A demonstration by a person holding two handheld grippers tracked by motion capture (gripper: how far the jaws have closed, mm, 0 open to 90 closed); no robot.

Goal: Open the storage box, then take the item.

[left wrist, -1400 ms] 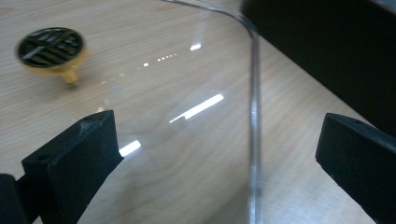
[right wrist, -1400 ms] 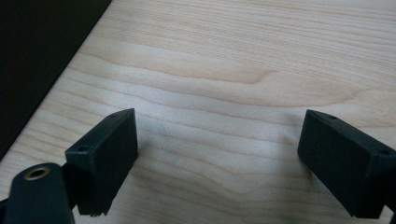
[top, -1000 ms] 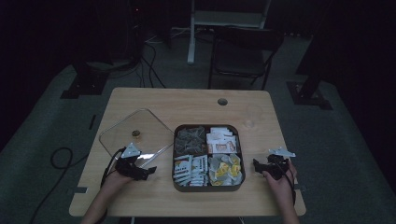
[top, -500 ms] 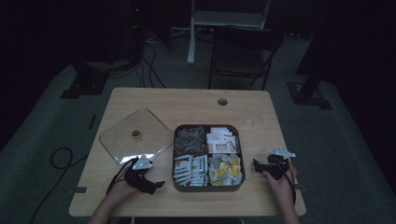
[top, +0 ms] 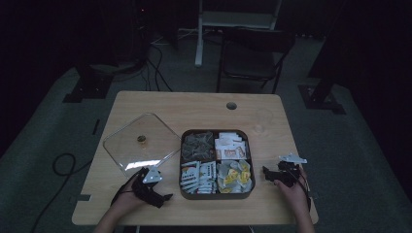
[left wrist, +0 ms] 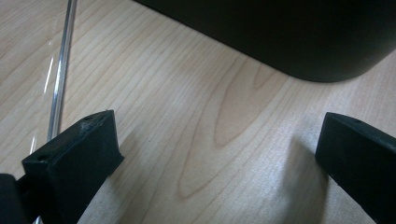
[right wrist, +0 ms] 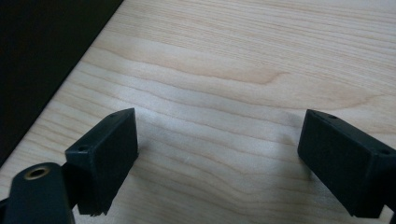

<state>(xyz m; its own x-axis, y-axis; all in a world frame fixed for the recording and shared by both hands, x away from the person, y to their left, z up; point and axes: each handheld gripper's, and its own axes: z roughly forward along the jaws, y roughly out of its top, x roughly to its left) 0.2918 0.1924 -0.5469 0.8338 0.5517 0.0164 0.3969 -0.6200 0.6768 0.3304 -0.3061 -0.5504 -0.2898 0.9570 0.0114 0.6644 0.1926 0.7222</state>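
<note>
Two claws rest low on the counter point(top: 194, 104) with jaws spread wide and empty, the left claw point(top: 163, 198) just beside the dark divided tray point(top: 216, 195) and the clear lid point(top: 141, 143) lying flat left of it, the right claw point(top: 267, 172) near the tray's right side.

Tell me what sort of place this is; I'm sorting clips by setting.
Probably a dim lab or studio set up for recording, not a home: a lone wooden table on grey carpet, a folding chair behind it, and black equipment stands with loose cables around.
</note>
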